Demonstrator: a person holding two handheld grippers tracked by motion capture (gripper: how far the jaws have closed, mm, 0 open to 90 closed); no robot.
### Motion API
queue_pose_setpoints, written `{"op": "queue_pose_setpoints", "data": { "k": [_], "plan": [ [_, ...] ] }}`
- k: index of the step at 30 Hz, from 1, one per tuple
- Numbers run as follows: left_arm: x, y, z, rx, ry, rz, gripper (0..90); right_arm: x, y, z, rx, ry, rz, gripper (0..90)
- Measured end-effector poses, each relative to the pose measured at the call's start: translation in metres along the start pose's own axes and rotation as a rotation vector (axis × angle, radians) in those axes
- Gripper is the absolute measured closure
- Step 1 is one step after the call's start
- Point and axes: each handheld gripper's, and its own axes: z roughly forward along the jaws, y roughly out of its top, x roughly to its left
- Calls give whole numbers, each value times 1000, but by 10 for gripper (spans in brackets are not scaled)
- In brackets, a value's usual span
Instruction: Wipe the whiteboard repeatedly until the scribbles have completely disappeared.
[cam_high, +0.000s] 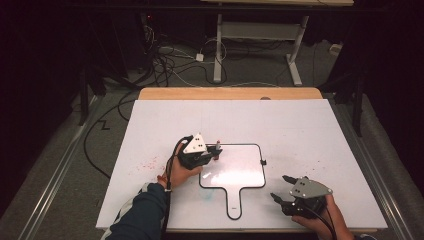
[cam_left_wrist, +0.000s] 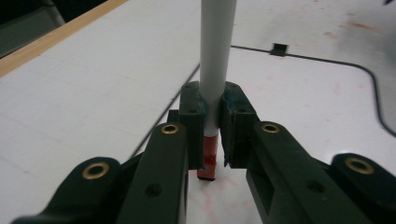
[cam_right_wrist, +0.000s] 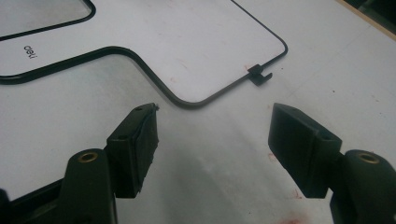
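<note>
My left gripper (cam_high: 212, 152) is clamped on a marker (cam_left_wrist: 215, 70) — a white barrel with a red tip pointing down. In the left gripper view the barrel stands upright between the two black jaws, its long axis running straight up and out of the top of the frame, and the red tip (cam_left_wrist: 208, 161) sits just below the pads, at or barely above the white surface; I cannot tell whether it touches.

From the high view, that gripper hovers at the upper left corner of a small handheld whiteboard (cam_high: 250, 165) — a white panel with a thin black border and a handle (cam_high: 234, 205) pointing toward me. The board's writing area lies to the right of the marker and slightly nearer me, so I judge the next stroke has to travel that way across the panel. The left hand is plainly the nearer one to the work.

My right gripper (cam_high: 286, 189) rests well apart, off the board's lower right corner, jaws spread wide with nothing between them. Its own view looks along the board's rounded border toward a small black clip (cam_right_wrist: 259, 73) on the edge.

The board lies flat on a large white table sheet (cam_high: 320, 130) flecked with faint red smudges (cam_high: 147, 162). Beyond the far wooden edge (cam_high: 230, 93) the room is dark, with cables (cam_high: 165, 60) on the floor and the legs of another desk (cam_high: 260, 35).
</note>
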Motion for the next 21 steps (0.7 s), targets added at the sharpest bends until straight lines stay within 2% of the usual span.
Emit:
{"op": "queue_pose_setpoints", "data": {
  "k": [3,5,8,11,13,16,19,21],
  "plan": [
    [7,-2,0,-7,8,-29,789,0,0,0,-1,-2,-3,337],
    [5,-1,0,-2,4,-24,789,-1,-1,-1,0,0,-3,337],
    [-1,-2,-2,-7,-40,-28,789,-1,-1,-1,1,-3,-2,337],
    [-12,-1,-5,-4,-88,-1,789,-2,-1,-3,-3,-6,3,337],
    [-17,-1,-7,3,-100,24,788,-2,-1,-3,-4,-4,1,337],
    [-13,-3,-9,3,-72,23,789,-1,-1,-3,-4,-5,3,337],
    [-3,-5,-7,-7,-31,-16,788,0,-1,-1,-1,-1,-1,337],
    [2,-4,-5,-4,-8,-23,789,0,0,0,1,2,-3,337]
  ]
}}
